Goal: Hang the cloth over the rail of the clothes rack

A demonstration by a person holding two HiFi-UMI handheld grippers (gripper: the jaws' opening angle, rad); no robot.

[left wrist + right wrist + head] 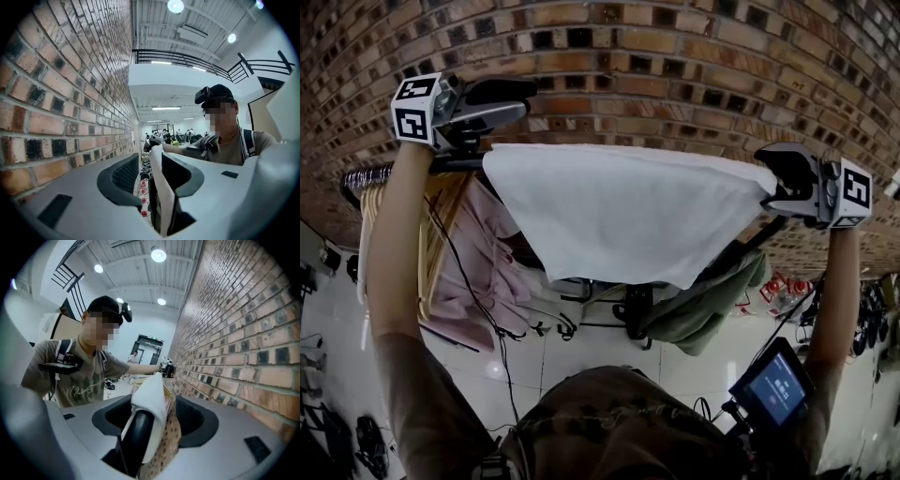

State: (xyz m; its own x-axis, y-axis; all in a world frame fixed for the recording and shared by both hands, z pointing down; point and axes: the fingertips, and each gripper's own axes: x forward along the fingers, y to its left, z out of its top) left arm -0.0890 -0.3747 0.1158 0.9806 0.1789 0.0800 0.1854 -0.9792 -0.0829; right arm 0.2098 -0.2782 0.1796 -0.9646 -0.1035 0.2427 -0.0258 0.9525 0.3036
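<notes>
Along the rack rail, leave the cloth draped as it lies. Keep left gripper and right gripper spread, pressing nothing, cloth edges loose between jaws; back both straight off without dragging corners.

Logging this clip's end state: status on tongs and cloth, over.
Left tongs open, white cloth edge between them. Right tongs open astride rail and cloth. Cloth draped over rail. Pink garment hangs below, nothing blocking.
</notes>
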